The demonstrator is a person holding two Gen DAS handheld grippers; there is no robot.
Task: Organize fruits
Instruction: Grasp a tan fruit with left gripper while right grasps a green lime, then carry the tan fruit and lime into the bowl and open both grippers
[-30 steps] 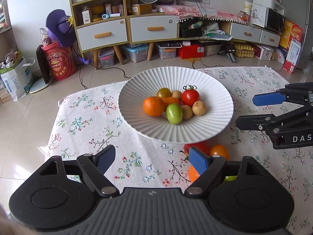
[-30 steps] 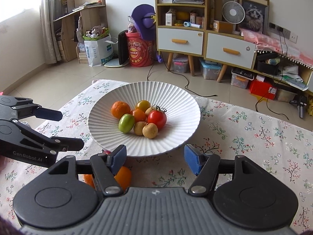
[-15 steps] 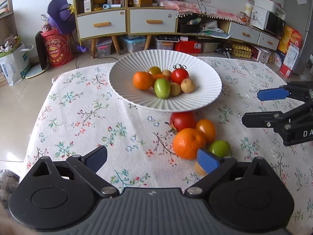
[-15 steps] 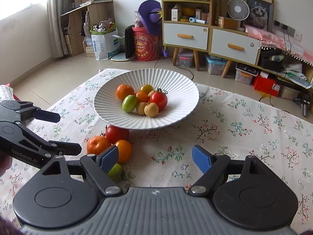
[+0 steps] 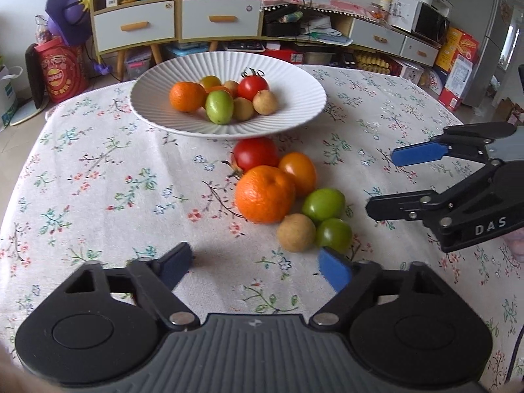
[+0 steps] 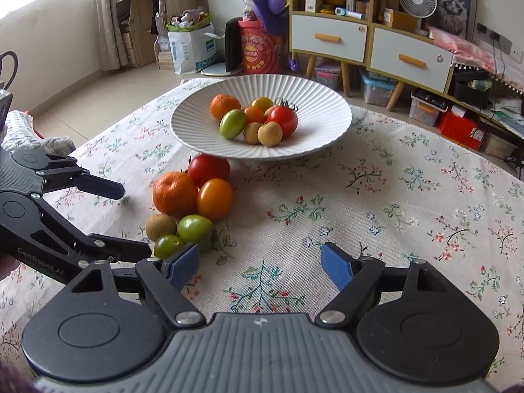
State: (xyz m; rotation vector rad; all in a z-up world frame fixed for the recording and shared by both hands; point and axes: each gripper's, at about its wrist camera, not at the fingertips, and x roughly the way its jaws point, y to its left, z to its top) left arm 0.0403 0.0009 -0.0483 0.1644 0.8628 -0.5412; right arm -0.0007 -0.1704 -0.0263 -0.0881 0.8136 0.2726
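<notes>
A white ribbed plate at the far side of the table holds several fruits, among them a red tomato and a mandarin. In front of it a loose cluster lies on the cloth: red tomato, big orange, orange tomato, two green fruits, and a brown fruit. My left gripper hovers just short of the cluster, jaws closing with nothing between them. My right gripper stands to the cluster's right, jaws also closing and empty.
A floral tablecloth covers the table, whose far left edge drops to the tiled floor. Behind stand low drawer cabinets, a red drum and boxes. Bare cloth lies to the right of the fruit.
Both views have sunk toward the table, and the loose cluster, half hidden a second ago, now shows fully. Both pairs of jaws stand narrower than half a second ago.
</notes>
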